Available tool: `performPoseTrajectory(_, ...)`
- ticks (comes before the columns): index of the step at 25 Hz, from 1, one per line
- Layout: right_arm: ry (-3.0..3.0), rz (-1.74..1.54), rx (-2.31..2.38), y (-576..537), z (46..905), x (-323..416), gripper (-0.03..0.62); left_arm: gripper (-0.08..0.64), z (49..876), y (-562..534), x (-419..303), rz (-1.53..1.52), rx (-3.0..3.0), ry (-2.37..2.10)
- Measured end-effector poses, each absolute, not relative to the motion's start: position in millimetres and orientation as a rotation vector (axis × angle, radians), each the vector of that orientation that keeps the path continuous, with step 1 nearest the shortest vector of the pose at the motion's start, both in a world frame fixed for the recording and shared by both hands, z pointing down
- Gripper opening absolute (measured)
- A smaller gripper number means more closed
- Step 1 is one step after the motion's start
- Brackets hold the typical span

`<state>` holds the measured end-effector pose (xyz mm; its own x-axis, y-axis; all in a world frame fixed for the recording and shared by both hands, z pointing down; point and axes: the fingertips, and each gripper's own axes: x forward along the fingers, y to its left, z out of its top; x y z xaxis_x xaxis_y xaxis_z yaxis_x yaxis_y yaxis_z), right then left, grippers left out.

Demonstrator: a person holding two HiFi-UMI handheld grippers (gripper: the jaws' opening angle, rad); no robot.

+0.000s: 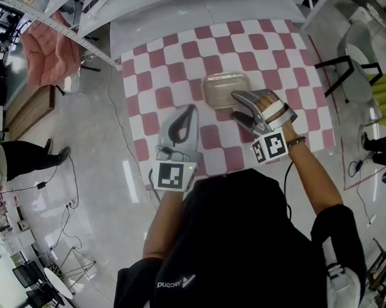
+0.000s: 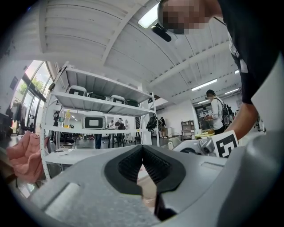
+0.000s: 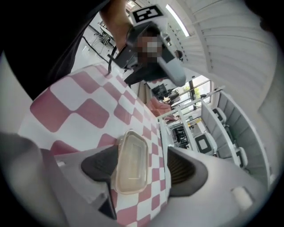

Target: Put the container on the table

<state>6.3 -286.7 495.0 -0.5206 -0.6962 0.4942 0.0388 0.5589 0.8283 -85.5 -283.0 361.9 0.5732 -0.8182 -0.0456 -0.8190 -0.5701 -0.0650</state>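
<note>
A clear plastic container (image 1: 225, 89) with its lid on lies flat on the pink-and-white checked table (image 1: 171, 62). My right gripper (image 1: 236, 104) hovers at its near right side, jaws spread wide. In the right gripper view the container (image 3: 131, 162) shows on the cloth between the open jaws of the right gripper (image 3: 144, 167), and no pad presses on it. My left gripper (image 1: 192, 110) is held over the table's near part, to the left of the container. In the left gripper view its pads (image 2: 153, 166) meet at the tip with nothing between them.
A metal shelf rack with a pink cloth (image 1: 47, 51) stands left of the table. A chair (image 1: 345, 63) is off the table's right edge. A person's legs (image 1: 25, 159) and cables lie on the floor at left. White shelving (image 2: 97, 102) fills the room beyond.
</note>
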Motion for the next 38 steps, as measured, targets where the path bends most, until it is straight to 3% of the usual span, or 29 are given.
performPoseTrajectory(2,-1.964,-1.043,0.604,-277.5,465.1,0.7,0.314,0.011,358.3,-279.9,-81.2,0.029,-2.721,1.4)
performPoseTrajectory(6,-2.205,-0.909,0.783,-259.6,406.0,-7.5,0.139,0.01,345.5,-272.5,-73.5,0.074,-2.735,1.368)
performPoseTrajectory(13,-2.64,-0.535,0.926,-232.4,360.4,-16.2,0.015,0.011,324.8,-253.7,-59.0,0.124,-2.773,1.246)
performPoseTrajectory(21,-2.927,-0.098,1.126,-230.0,342.5,0.1,0.003,0.011,327.3,-239.5,-48.7,0.107,-2.808,1.188)
performPoseTrajectory(38,-2.88,-0.116,1.164,-229.5,356.2,4.6,0.003,0.009,338.7,-233.4,-46.8,0.075,-2.853,1.15)
